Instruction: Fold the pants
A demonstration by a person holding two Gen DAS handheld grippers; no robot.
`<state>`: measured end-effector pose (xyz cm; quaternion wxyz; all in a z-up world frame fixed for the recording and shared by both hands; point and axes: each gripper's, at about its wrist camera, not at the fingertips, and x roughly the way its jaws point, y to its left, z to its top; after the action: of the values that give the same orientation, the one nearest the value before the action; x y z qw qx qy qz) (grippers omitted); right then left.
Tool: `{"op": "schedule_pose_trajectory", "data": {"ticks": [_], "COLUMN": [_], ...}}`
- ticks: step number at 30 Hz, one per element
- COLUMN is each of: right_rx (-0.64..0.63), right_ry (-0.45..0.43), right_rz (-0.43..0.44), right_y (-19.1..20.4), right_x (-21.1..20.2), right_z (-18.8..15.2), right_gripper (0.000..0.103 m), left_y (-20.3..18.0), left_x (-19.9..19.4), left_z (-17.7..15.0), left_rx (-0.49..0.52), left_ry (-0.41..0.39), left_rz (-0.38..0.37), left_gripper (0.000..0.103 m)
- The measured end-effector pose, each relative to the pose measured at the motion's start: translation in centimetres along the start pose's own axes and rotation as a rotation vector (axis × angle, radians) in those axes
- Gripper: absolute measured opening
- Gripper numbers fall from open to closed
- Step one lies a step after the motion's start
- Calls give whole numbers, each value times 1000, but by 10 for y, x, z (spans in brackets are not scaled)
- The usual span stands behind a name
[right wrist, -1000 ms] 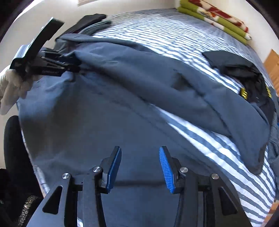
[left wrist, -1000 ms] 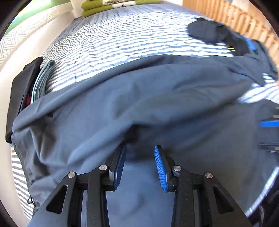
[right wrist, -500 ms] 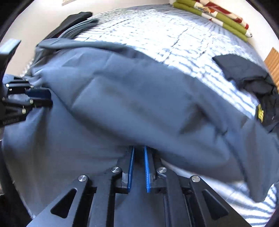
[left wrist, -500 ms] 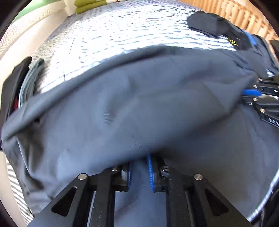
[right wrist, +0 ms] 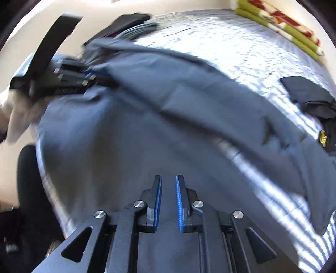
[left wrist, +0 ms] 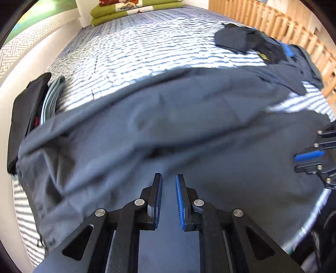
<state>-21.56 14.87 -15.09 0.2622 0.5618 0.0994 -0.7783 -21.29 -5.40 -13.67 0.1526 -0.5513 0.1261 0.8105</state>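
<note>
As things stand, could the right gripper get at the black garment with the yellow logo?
Probably not yet: the right gripper is shut on the grey pants. Otherwise the way to the black garment looks free.

A striped bedsheet (left wrist: 147,48) carries a folded green blanket (left wrist: 134,10) and dark clothes (left wrist: 247,42).

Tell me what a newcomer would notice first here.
A big rumpled pair of slate-grey cloth pants sprawls across the blue-and-white striped bedspread, filling the near half. The left gripper and right gripper each pinch its near edge between blue-padded fingers. A crumpled black garment lies far right.
</note>
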Motion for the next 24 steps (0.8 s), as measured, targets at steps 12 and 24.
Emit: {"op": "schedule_pose_trajectory", "data": {"ticks": [12, 24], "right_rx": [-64, 87], "right_ry": [13, -22], "right_rz": [-195, -148], "right_y": [1, -47], "right_x": [47, 34], "right_z": [9, 39], "right_gripper": [3, 7], "left_y": [-44, -7], "left_x": [29, 2], "left_z": [-22, -2], "left_rx": [129, 5], "left_ry": [70, 11], "left_rz": [-9, 5], "left_gripper": [16, 16]}}
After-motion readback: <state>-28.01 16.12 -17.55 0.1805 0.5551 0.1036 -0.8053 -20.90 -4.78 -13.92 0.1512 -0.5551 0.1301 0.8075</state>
